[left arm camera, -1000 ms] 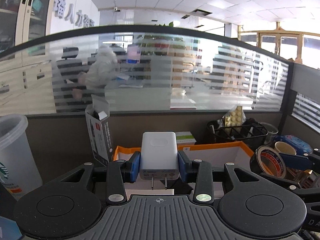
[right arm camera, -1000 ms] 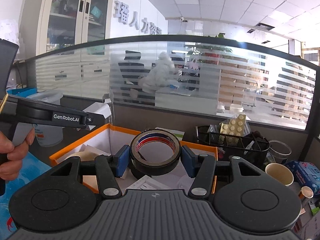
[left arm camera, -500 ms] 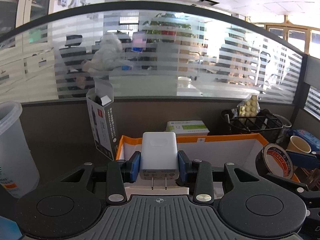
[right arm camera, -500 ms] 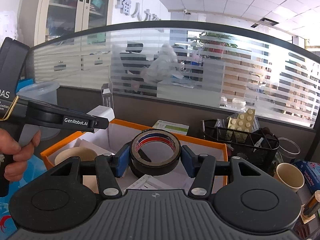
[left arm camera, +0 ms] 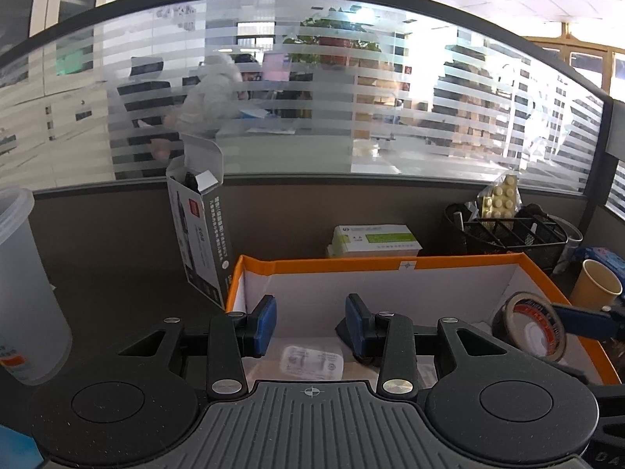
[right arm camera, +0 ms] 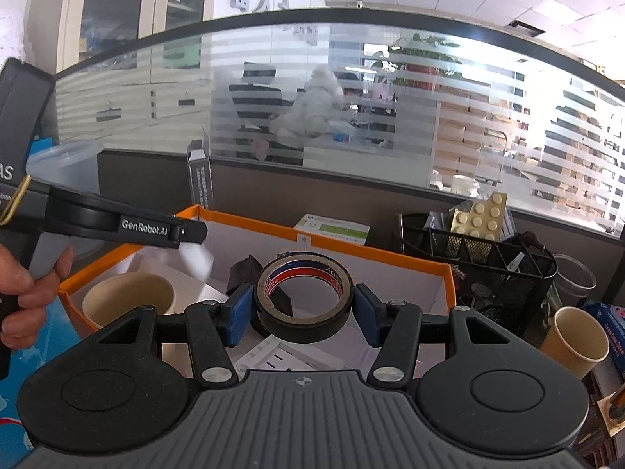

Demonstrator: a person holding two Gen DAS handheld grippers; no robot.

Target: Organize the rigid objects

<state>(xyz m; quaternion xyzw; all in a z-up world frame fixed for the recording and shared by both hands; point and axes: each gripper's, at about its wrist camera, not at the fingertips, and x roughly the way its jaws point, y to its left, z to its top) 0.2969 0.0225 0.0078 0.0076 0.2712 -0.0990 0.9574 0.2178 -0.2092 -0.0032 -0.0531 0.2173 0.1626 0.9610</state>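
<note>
Frosted office glass backs the desk. From the left wrist, the left gripper [left arm camera: 310, 322] hangs empty with jaws parted over the orange box [left arm camera: 375, 262]; a white charger [left arm camera: 311, 362] lies blurred below, apparently already in. From the right wrist, the right gripper [right arm camera: 302, 308] clamps the tape roll [right arm camera: 304, 297] above the box, not yet placed.

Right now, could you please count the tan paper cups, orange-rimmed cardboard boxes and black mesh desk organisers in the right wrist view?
Tan paper cups: 2
Orange-rimmed cardboard boxes: 1
Black mesh desk organisers: 1
Total: 4
</note>
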